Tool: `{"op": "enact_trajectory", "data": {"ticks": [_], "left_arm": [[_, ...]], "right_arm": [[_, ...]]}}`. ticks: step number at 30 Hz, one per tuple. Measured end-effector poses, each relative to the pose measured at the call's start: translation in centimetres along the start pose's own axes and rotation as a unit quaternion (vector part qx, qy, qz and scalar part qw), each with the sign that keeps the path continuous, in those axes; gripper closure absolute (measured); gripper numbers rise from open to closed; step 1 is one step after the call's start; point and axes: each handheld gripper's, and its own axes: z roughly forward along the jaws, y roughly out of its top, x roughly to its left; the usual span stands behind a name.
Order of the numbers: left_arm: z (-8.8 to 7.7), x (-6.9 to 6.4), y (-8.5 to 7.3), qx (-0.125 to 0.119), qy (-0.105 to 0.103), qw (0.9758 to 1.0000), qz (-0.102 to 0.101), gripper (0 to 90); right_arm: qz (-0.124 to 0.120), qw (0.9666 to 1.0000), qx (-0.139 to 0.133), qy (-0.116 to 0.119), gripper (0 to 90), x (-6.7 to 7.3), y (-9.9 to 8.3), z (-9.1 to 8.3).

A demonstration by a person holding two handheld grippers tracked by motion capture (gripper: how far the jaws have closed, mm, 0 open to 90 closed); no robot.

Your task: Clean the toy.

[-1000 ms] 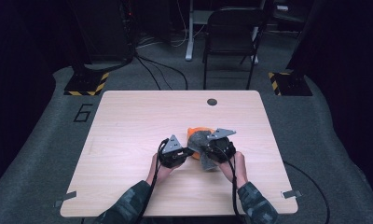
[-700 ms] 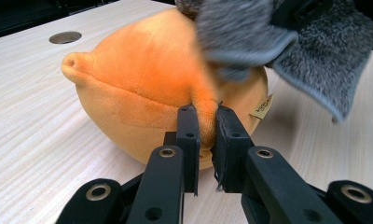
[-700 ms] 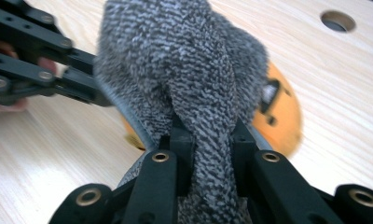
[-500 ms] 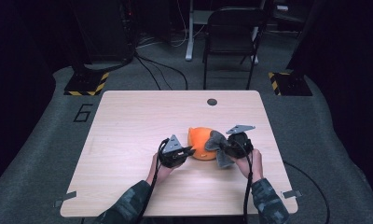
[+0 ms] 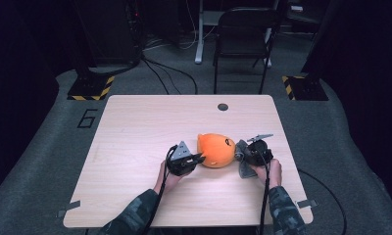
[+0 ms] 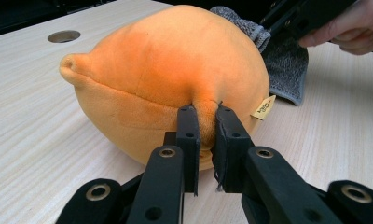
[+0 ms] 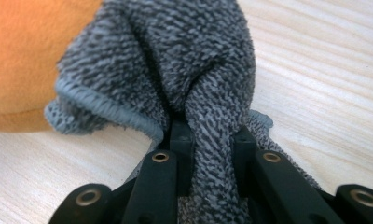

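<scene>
An orange plush toy (image 5: 216,150) lies on the wooden table (image 5: 135,127), right of centre. My left gripper (image 5: 200,158) sits at the toy's left side, shut on a pinch of its orange fabric (image 6: 206,122). A grey cloth (image 5: 243,161) hangs bunched at the toy's right side, and my right gripper (image 5: 245,155) is shut on it. In the right gripper view the grey cloth (image 7: 175,65) is squeezed between the black jaws, its far end against the orange plush toy (image 7: 26,51). The grey cloth (image 6: 282,60) also shows behind the plush toy (image 6: 166,70) in the left gripper view.
A round cable hole (image 5: 223,106) sits near the table's far edge. A black chair (image 5: 243,34) stands beyond the table. Cables trail from both grippers toward the front edge. A small tag (image 6: 264,108) sticks out of the toy's side.
My right gripper has carried the grey cloth off the top of the plush toy, to the right and down. The toy now shows uncovered. My left gripper kept still.
</scene>
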Motion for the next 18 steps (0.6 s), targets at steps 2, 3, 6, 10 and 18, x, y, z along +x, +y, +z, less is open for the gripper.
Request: {"op": "enact_trajectory", "data": {"ticks": [2,3,6,10,18], "left_arm": [[0.0,0.0,0.0,0.000,0.002,1.0000,0.001,81.5],[-0.1,0.1,0.0,-0.002,0.001,1.0000,-0.001,81.5],[-0.1,0.2,0.0,-0.002,0.003,1.0000,-0.003,81.5],[-0.1,0.1,0.1,-0.001,-0.001,1.0000,-0.002,81.4],[-0.1,0.2,0.0,-0.001,0.003,1.0000,-0.005,81.4]], "right_arm": [[-0.001,0.9999,-0.010,-0.002,77.1,-0.1,0.3,-0.7],[-0.001,0.9998,-0.021,0.002,77.1,-0.1,0.5,-1.4],[-0.003,0.9975,-0.069,0.016,77.1,0.3,1.1,-4.2],[-0.030,0.9904,-0.119,0.063,77.1,2.9,2.0,-7.0],[-0.149,0.9795,-0.083,0.106,77.1,10.5,2.5,-5.0]]}}
